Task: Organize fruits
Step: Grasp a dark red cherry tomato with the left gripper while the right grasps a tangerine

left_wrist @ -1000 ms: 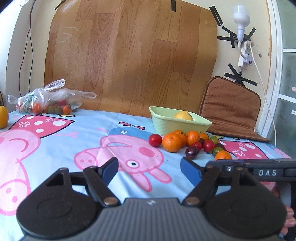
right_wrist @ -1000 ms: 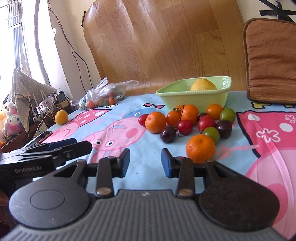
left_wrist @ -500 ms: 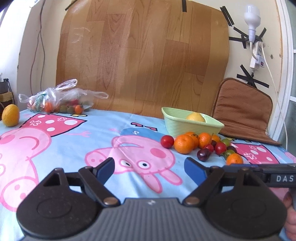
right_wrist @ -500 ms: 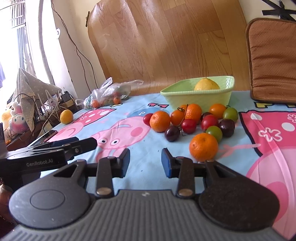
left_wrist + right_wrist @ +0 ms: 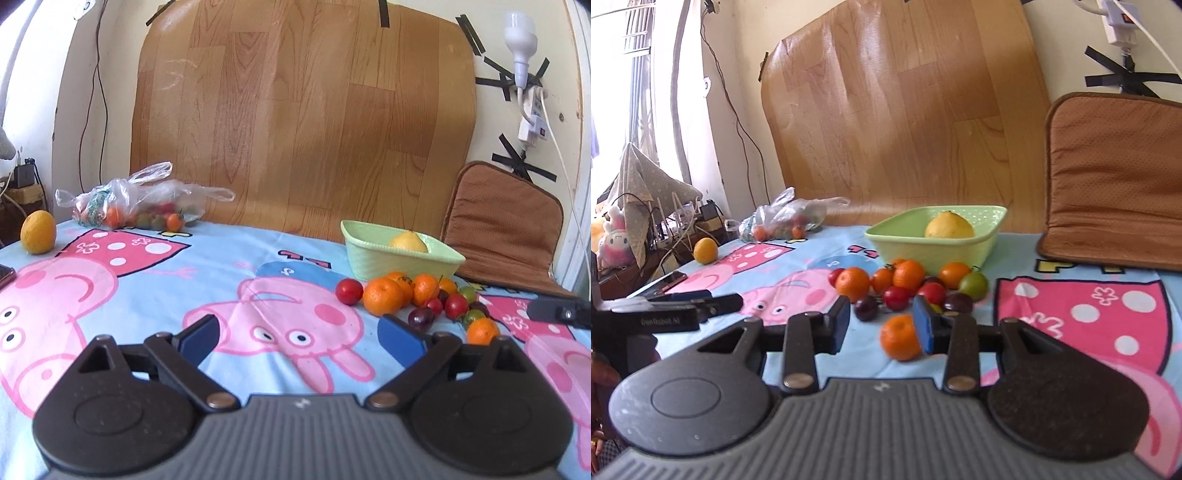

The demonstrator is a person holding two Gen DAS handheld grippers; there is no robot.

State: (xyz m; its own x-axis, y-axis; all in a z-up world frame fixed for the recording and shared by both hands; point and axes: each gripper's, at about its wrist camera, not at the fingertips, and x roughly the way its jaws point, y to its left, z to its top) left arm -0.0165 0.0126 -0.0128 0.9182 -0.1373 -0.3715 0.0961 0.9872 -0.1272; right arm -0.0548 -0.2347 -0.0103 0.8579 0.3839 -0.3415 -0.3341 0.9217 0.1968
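Right wrist view: right claw [image 5: 881,325] partly open, empty, the near orange [image 5: 900,336] at its 1 o'clock. Left claw [image 5: 298,336] wide open, empty. Risk: an off-centre closure nudges the orange into the fruit pile [image 5: 908,286] before the basket [image 5: 936,242].

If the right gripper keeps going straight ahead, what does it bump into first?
Most likely the lone orange lying nearest on the cloth. It sits just ahead of the open right gripper, close to the right finger. Depth is hard to judge, so it might pass by and reach the fruit pile before the green bowl.
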